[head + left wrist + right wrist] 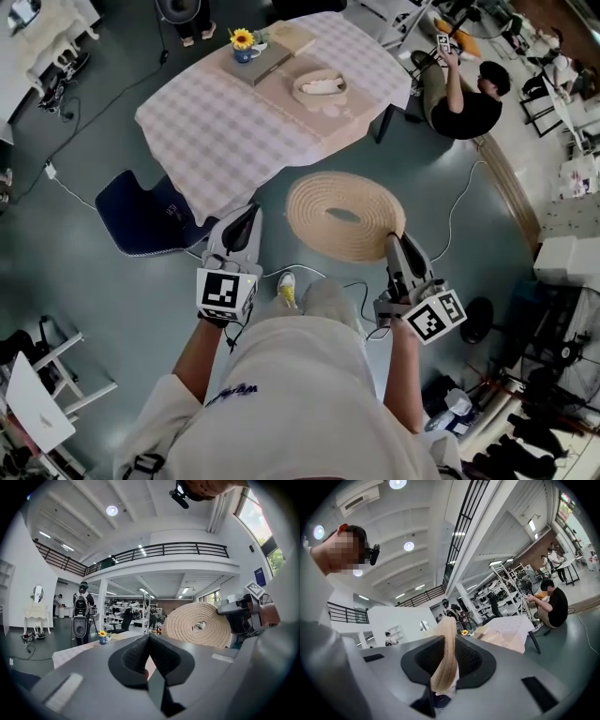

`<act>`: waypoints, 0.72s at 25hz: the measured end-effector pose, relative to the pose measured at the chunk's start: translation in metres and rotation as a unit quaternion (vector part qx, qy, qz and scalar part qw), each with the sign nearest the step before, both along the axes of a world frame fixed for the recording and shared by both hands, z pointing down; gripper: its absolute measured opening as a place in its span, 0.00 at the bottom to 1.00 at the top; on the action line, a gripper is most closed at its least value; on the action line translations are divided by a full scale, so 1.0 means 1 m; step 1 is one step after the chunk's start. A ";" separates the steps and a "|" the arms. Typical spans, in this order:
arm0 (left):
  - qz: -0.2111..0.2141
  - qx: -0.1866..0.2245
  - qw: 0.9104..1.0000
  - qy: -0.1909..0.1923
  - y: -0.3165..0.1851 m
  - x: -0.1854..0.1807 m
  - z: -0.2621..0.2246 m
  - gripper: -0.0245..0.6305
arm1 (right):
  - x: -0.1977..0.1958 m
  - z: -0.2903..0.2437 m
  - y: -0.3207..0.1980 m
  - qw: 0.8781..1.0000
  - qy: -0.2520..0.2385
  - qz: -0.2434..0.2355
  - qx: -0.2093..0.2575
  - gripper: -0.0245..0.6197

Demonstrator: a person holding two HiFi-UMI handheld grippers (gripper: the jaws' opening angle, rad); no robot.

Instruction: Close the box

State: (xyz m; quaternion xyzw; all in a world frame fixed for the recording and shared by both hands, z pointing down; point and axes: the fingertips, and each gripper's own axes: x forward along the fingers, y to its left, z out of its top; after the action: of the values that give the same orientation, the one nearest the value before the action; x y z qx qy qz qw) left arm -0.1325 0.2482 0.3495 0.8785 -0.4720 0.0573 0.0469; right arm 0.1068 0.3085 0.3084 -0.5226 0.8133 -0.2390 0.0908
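Observation:
A flat box (260, 60) lies at the far end of the checked table (216, 131), beside a small pot with a yellow flower (244, 42). Both grippers hang in the air in front of the table, well short of the box. My right gripper (396, 240) is shut on the rim of a big round woven rope disc (343, 217); its tan edge (446, 653) stands between the pads. The disc (197, 625) also fills the right of the left gripper view. My left gripper (246, 214) is shut near the tablecloth's front corner, with nothing seen held.
An oval dish (321, 86) rests on a tan placemat on the table. A dark blue cushion (141, 217) lies on the floor at the left. A person in black (464, 101) sits beyond the table's right end. Cables cross the floor, and a white chair (37, 405) stands at the lower left.

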 end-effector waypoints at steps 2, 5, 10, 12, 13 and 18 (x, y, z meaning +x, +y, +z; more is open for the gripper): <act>0.001 0.000 1.000 -0.006 -0.005 0.001 0.000 0.04 | 0.002 0.002 -0.008 1.000 -0.004 0.000 0.001 0.15; 0.001 -0.004 1.000 -0.018 -0.016 0.002 0.006 0.04 | 0.008 0.004 -0.021 1.000 -0.007 0.003 0.003 0.15; 0.003 -0.005 1.000 -0.023 -0.041 0.013 0.009 0.04 | 0.025 0.006 -0.051 1.000 -0.007 0.009 0.010 0.15; 0.005 0.000 1.000 -0.027 -0.052 0.020 0.008 0.04 | 0.031 0.007 -0.064 1.000 -0.008 0.008 0.012 0.15; 0.004 0.000 1.000 -0.029 -0.058 0.022 0.008 0.04 | 0.033 0.007 -0.071 1.000 -0.009 0.006 0.012 0.15; -0.009 -0.005 0.999 -0.033 -0.089 0.029 0.013 0.04 | 0.043 0.013 -0.109 1.000 -0.008 -0.004 0.010 0.15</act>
State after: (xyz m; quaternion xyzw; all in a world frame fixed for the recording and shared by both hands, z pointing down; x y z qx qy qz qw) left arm -0.1035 0.1590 0.3624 0.8718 -0.4805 0.0885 0.0364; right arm 0.1498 0.1992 0.3213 -0.5168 0.8169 -0.2351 0.1020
